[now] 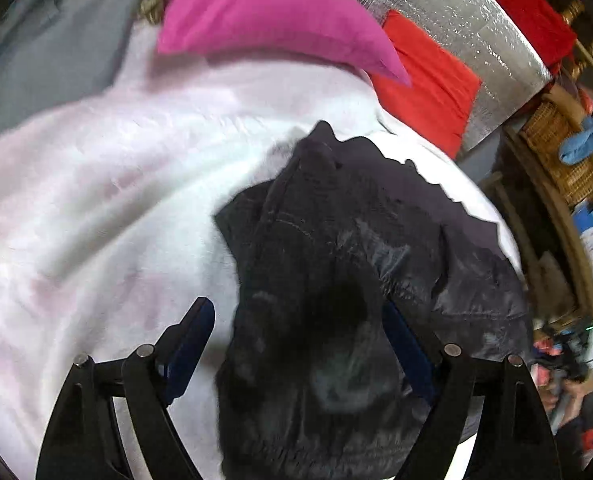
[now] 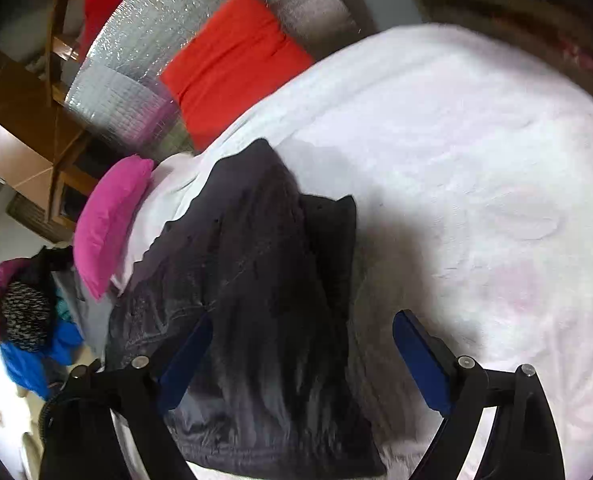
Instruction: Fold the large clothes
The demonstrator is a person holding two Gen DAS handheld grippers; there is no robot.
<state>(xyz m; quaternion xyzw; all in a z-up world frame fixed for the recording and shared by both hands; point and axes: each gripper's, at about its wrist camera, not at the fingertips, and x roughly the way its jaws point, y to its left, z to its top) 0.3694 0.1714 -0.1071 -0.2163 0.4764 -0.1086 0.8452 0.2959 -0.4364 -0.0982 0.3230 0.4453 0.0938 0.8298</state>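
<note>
Plainly, the left tongs point(image 1: 296, 332) stand spread wide, the dark garment point(image 1: 356, 280) bunched between and ahead of their blue pads, nothing pinched. The right tongs point(image 2: 302, 344) gape too — the garment point(image 2: 256, 280) under their left finger, the white bed point(image 2: 456, 160) beyond.

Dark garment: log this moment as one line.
dark garment bunched on white bedspread | left gripper open | right gripper open | fold not visibly begun

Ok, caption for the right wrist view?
Right gripper open over a dark jacket on the white bedspread, pink pillow beyond.
</note>
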